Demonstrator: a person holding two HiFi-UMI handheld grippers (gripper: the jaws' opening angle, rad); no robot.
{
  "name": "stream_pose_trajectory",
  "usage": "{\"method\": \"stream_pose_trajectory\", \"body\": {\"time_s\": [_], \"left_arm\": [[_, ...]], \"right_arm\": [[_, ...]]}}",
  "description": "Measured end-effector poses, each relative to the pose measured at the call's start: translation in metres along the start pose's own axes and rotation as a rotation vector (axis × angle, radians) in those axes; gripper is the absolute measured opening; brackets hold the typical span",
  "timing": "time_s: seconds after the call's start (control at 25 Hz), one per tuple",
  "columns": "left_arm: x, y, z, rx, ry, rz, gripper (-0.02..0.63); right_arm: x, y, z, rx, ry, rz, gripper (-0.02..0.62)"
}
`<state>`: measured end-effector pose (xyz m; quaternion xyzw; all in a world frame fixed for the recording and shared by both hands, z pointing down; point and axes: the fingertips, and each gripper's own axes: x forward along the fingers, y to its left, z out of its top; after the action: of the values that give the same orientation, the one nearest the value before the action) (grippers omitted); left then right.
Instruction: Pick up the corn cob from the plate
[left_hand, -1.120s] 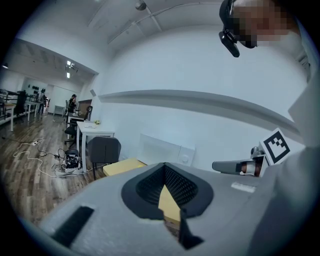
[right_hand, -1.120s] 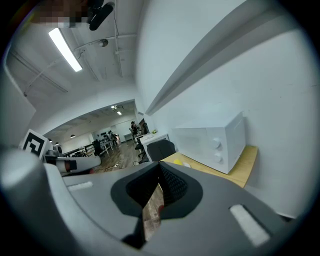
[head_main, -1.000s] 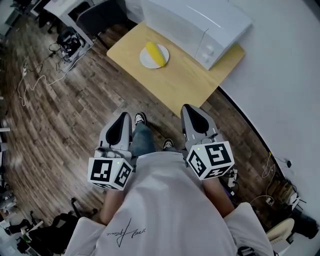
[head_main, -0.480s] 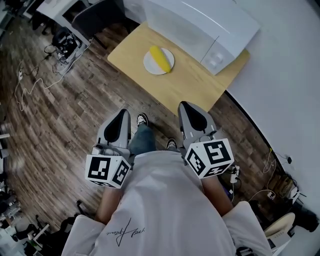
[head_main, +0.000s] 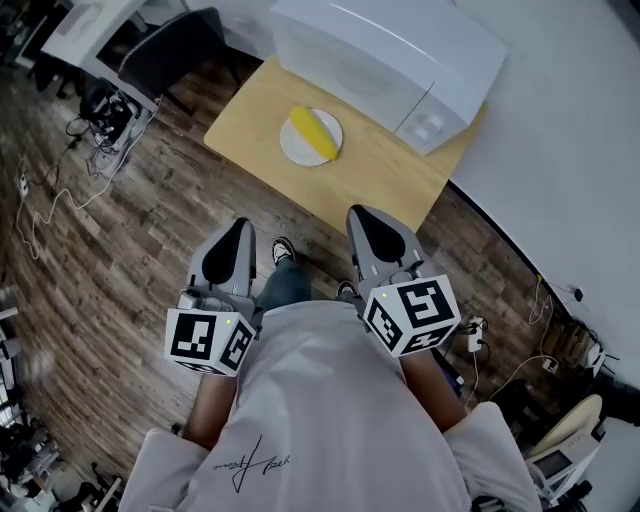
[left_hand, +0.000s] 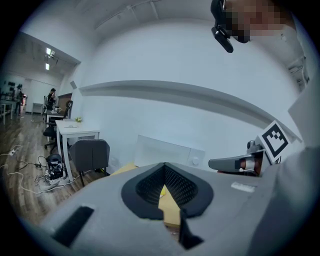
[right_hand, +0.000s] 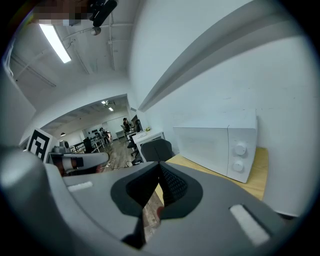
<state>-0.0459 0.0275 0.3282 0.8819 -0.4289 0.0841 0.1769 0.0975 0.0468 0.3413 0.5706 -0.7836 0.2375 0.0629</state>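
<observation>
Corn cob (head_main: 313, 134) lies yellow and untouched on a white plate (head_main: 288, 150), on the wooden table (head_main: 380, 170) just in front of the microwave (head_main: 390, 50). Both grippers are well short of the microwave, out over the floor (head_main: 130, 230). The right gripper (head_main: 360, 214) is the nearer to it, close to the table's edge, and the left gripper (head_main: 238, 228) is a little further back. Each has its jaws brought together with nothing between them.

The step in hand looks like the approach, so the picking itself is not yet begun. To do it well, the chosen gripper should spread its jaws wide before it gets over the plate, not above the cob. It should come in low toward the microwave and take the cob across its narrow width, near the middle of its length. A round cob may roll and the plate may slide, so a slow, square close seems wise. Lifting straight up would keep clear of the microwave's front.
</observation>
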Motion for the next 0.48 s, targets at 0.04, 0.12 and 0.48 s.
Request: {"method": "stream_pose_trajectory", "body": {"time_s": [0.04, 0.12, 0.48], "left_arm": [[0.002, 0.004, 0.004, 0.009, -0.002, -0.012, 0.0], [0.005, 0.013, 0.01, 0.031, -0.004, -0.035, 0.0], [0.011, 0.063, 0.028, 0.04, -0.005, -0.109, 0.0]], "right_arm": [[0.005, 0.002, 0.001, -0.004, 0.003, -0.003, 0.012], [0.017, 0.007, 0.003, -0.014, 0.006, -0.012, 0.012], [0.068, 0.025, 0.005, -0.055, 0.025, -0.078, 0.025]]}}
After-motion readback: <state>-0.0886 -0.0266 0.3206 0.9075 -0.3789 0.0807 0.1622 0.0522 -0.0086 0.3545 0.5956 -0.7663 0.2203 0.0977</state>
